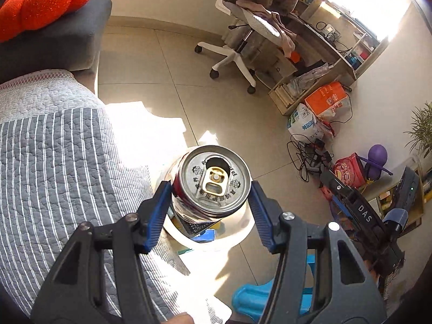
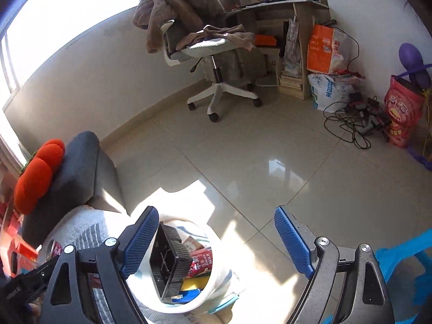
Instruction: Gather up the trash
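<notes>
In the left wrist view an opened silver drink can (image 1: pixel 212 182) stands upright between the blue pads of my left gripper (image 1: pixel 210 205), above a white bin (image 1: pixel 244 230). The left pad touches the can; a small gap shows at the right pad. In the right wrist view my right gripper (image 2: pixel 216 239) is open and empty above the floor. A black plastic tray (image 2: pixel 168 263) tilts over the white bin (image 2: pixel 216 283), beside the left pad (image 2: pixel 141 243). The bin holds a red milk carton (image 2: pixel 201 263) and blue scraps.
A grey sofa with a striped quilt (image 1: pixel 54 162) and an orange pumpkin cushion (image 1: pixel 40 2) lies left. A white office chair (image 2: pixel 213 62), a desk, bags and tangled cables (image 2: pixel 353 124) stand at the far wall. A blue plastic stool (image 1: pixel 259 299) sits near the bin.
</notes>
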A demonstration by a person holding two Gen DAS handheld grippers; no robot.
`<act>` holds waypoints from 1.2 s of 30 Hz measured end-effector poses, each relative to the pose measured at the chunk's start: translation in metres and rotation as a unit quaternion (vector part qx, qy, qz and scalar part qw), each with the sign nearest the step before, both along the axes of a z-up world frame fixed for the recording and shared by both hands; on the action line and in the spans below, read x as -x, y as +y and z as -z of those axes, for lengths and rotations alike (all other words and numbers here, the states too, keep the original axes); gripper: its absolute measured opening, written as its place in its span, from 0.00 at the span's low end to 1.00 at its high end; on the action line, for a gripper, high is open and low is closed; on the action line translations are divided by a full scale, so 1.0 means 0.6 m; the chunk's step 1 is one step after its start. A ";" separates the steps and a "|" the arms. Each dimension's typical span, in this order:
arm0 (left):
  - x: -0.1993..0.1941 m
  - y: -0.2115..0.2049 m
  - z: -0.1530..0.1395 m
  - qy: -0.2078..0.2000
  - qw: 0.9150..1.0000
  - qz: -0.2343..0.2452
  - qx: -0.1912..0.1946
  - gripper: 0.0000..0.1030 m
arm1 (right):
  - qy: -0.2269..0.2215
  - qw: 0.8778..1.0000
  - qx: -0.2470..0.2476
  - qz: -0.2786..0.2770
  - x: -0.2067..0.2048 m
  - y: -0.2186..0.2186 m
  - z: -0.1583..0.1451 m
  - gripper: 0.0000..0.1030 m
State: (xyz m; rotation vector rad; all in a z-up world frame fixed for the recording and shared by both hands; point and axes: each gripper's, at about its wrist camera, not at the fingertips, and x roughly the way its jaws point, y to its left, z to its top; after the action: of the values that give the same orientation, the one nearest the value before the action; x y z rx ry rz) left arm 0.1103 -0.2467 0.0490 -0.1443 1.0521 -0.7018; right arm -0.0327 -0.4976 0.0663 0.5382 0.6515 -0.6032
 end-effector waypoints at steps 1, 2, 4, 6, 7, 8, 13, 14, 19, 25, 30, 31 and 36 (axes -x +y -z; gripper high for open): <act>-0.001 -0.013 0.003 -0.002 1.000 0.003 -0.007 0.58 | -0.001 1.000 -0.003 0.004 0.002 -0.007 0.001 0.87; -0.001 -0.030 0.006 -0.003 1.000 0.005 -0.016 0.58 | -0.002 1.000 -0.005 0.008 0.006 -0.014 0.002 0.87; -0.005 -0.056 0.015 -0.001 0.999 0.008 -0.033 0.58 | -0.002 1.000 -0.003 0.012 0.013 -0.022 0.001 0.87; -0.009 -0.074 0.022 -0.001 0.999 0.005 -0.049 0.58 | 0.001 1.000 0.008 0.015 0.018 -0.029 -0.002 0.87; -0.008 -0.081 0.022 -0.004 0.999 0.003 -0.054 0.59 | 0.002 1.000 0.014 0.017 0.022 -0.027 -0.004 0.87; -0.006 -0.083 0.020 -0.006 0.998 0.004 -0.054 0.59 | 0.002 1.000 0.019 0.018 0.025 -0.026 -0.007 0.87; 0.011 -0.068 0.001 -0.025 0.998 0.007 -0.055 0.68 | -0.009 0.999 0.045 0.028 0.037 -0.020 -0.024 0.90; 0.015 -0.058 -0.005 -0.035 0.998 0.004 -0.060 0.69 | -0.012 0.998 0.051 0.028 0.036 -0.017 -0.028 0.90; 0.043 0.000 -0.039 -0.093 0.992 -0.026 -0.077 0.77 | -0.027 0.995 0.096 0.005 0.036 0.029 -0.054 0.91; 0.118 0.100 -0.102 -0.241 0.959 -0.099 -0.114 0.95 | -0.042 0.986 0.157 -0.049 0.022 0.132 -0.079 0.97; 0.176 0.192 -0.142 -0.345 0.916 -0.173 -0.107 0.99 | -0.068 0.971 0.215 -0.076 0.022 0.229 -0.106 0.99; 0.179 0.205 -0.145 -0.348 0.914 -0.179 -0.106 0.99 | -0.076 0.968 0.225 -0.079 0.025 0.248 -0.112 1.00; 0.188 0.253 -0.139 -0.326 0.919 -0.195 -0.104 0.99 | -0.090 0.960 0.242 -0.105 0.051 0.340 -0.115 1.00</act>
State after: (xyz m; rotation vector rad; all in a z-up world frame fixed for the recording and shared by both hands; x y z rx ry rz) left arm -0.0026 -0.0946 0.1326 0.0654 0.4249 -0.2324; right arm -0.0633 -0.2938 0.1356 0.0610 0.3627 -0.4827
